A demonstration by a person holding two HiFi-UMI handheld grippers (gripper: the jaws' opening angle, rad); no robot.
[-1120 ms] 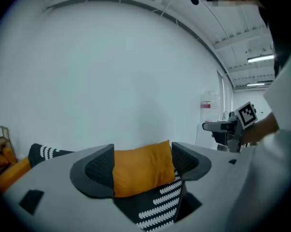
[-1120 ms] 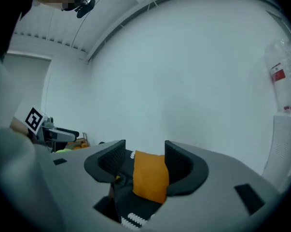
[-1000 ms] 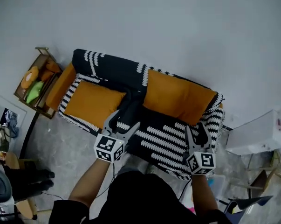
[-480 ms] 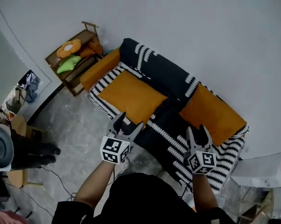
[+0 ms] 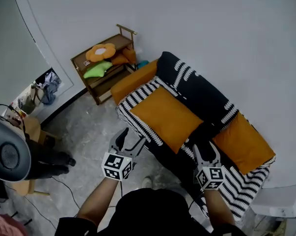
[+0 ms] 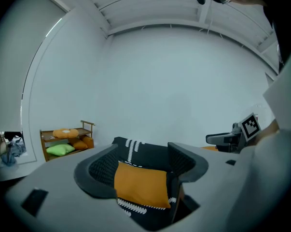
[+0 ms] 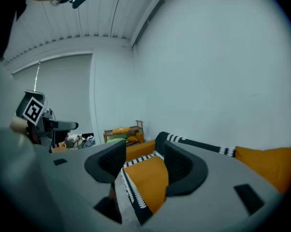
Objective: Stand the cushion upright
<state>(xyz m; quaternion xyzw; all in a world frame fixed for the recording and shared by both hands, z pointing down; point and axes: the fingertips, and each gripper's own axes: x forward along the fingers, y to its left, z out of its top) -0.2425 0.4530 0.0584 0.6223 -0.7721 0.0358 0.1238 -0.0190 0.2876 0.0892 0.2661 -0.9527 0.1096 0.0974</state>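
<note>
Head view first: looking steeply down on a black-and-white patterned sofa (image 5: pixel 201 95) set against a pale wall (image 5: pixel 197 18). Spotting the orange cushion (image 5: pixel 168 118) lying flat on the seat at the sofa's left end, not standing. Picking out a second orange cushion (image 5: pixel 243 144) at the right end, well apart from the first. Finding the left hand-held gripper (image 5: pixel 130 137) over the grey floor (image 5: pixel 86 129), just off the sofa's front edge, near the cushion's front corner but not touching it. Finding the right hand-held gripper (image 5: pixel 206 151) over the seat's front edge, between the two cushions and touching neither. Noting a wooden shelf (image 5: pixel 106 63) beside the sofa's left arm, loaded with small soft cushions.

Over to the left gripper view: showing jaws partly apart, just been closing in, with nothing between the pads. Framing only the cushion (image 6: pixel 140 185) and the dark sofa (image 6: pixel 145 151) beyond the gap, clear of both pads. Catching the shelf (image 6: pixel 65 141) off to the left.

Now the right gripper view: showing jaws roughly half apart and gripping nothing. Framing the cushion (image 7: pixel 152 178) flat on the striped seat beyond the gap, apart from both pads. Glimpsing the second orange cushion (image 7: pixel 275 166) at the far right, and the shelf (image 7: pixel 123 132) behind.
</note>
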